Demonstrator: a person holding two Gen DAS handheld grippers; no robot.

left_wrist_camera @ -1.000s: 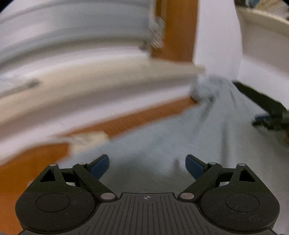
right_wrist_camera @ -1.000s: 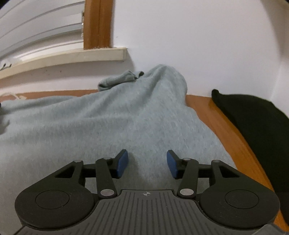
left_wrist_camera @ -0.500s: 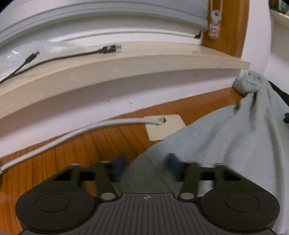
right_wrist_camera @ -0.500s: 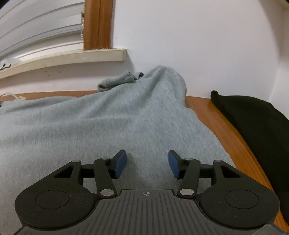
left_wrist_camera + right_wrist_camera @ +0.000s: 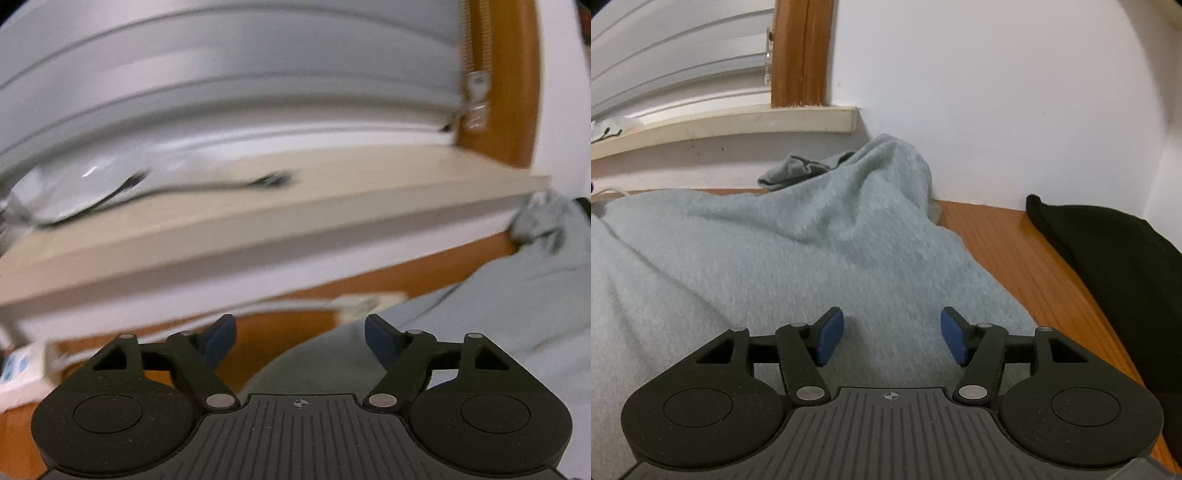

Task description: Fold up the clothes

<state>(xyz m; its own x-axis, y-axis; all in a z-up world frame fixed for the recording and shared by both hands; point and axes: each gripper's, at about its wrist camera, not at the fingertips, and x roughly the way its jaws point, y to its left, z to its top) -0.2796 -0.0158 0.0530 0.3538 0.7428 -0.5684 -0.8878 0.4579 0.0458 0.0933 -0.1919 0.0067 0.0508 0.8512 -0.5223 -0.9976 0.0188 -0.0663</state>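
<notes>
A light grey garment (image 5: 768, 266) is spread over the wooden table (image 5: 1008, 251), bunched up against the white wall at the back. My right gripper (image 5: 892, 338) hovers open just above its cloth, nothing between the blue pads. In the left wrist view the same grey garment (image 5: 480, 325) fills the lower right, and its left edge lies under my left gripper (image 5: 301, 339), which is open and holds nothing. That view is motion-blurred.
A black cloth (image 5: 1119, 280) lies on the table at the right. A cream window sill (image 5: 258, 210) with a dark cable (image 5: 207, 186) runs along the back, under grey blinds. A white cable and a pale patch (image 5: 365, 301) sit on the wood at the garment's left edge.
My left gripper closed partway half a second ago and is now wide open again, swinging left to the garment's edge. My right gripper opened a little wider and stayed over the cloth.
</notes>
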